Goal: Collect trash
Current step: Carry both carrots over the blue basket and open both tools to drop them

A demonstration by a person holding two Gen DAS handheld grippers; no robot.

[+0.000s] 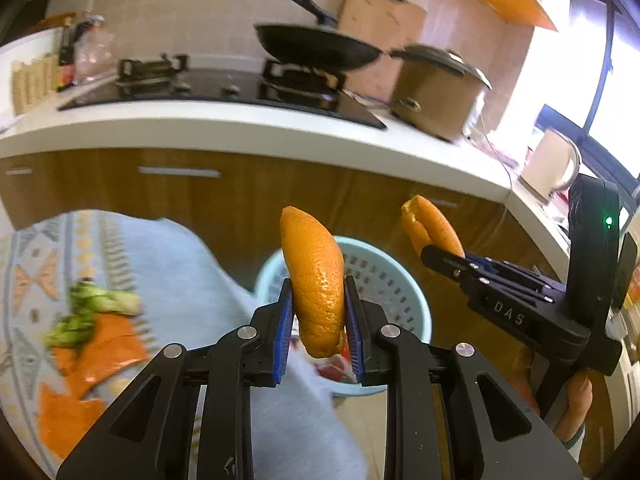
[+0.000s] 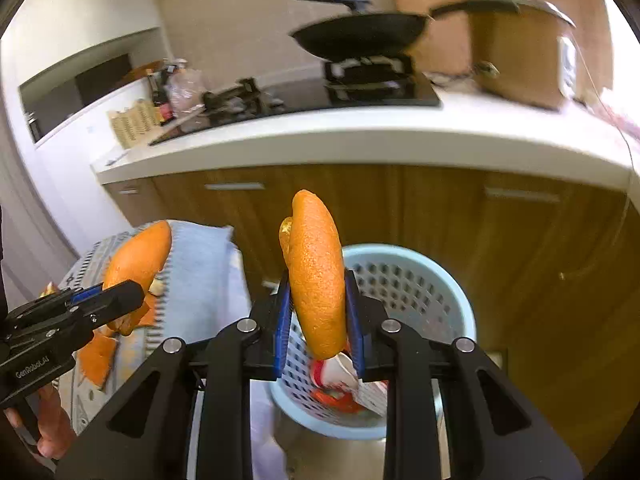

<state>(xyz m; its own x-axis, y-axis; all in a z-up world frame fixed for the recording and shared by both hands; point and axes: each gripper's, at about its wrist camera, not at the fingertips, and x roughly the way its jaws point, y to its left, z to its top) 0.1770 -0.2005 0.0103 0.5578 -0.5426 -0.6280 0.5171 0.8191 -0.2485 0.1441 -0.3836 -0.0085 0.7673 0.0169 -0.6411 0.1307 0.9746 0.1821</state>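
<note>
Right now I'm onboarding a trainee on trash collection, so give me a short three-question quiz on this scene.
1. True or false: both grippers are empty.
2. What is in front of the left gripper and the right gripper? A) a sink B) a light blue basket C) a drawer
3. Fill in: green vegetable scraps and more peel lie on the patterned ____.

Key
1. False: each grips an orange peel, left and right.
2. B; it already holds some trash.
3. cloth

Black wok [image 1: 316,46] on the stove [image 1: 224,88], brown pot [image 1: 436,88] beside it, white kettle [image 1: 554,164]
</note>
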